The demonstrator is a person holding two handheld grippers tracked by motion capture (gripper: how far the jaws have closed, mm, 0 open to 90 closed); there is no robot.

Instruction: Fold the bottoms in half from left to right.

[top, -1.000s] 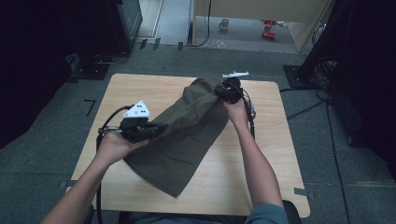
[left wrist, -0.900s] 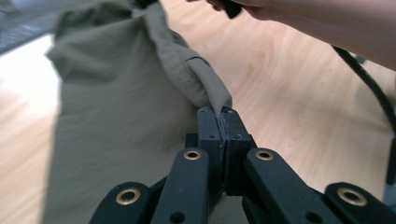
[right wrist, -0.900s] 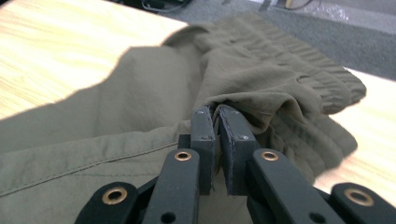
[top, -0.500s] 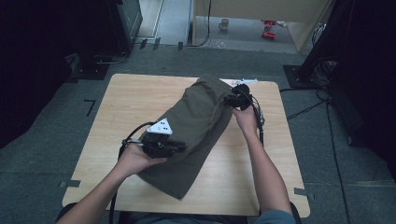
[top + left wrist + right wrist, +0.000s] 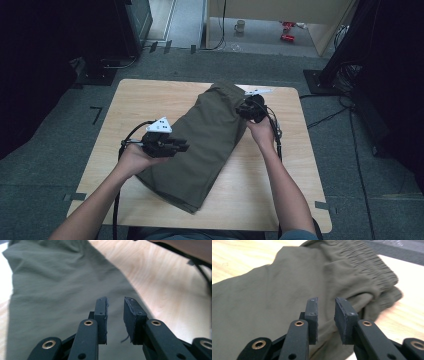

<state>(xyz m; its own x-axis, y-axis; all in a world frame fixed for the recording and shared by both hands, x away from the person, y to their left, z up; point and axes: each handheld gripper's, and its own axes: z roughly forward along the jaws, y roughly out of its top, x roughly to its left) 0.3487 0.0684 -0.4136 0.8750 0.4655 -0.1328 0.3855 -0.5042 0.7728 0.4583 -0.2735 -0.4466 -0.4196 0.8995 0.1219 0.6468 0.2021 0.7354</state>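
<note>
Trousers [image 5: 205,135] lie folded on table [image 5: 280,190] — both tools [image 5: 182,146] [image 5: 241,110] parted, empty.

a: what colour is the cloth [image 5: 207,140]?
b: plain olive green, no print; the ribbed band [image 5: 364,262] at one end is the same olive.
a: and the table [image 5: 280,185]?
b: pale wood with a light grain.
a: the grippers?
b: the left gripper [image 5: 182,147] is black with a white plate [image 5: 160,125] on top. the right gripper [image 5: 241,111] is black too. in the gripper views, brass-coloured rivets [image 5: 88,322] dot the black jaws.
a: the floor [image 5: 60,165]?
b: dark grey.
</note>
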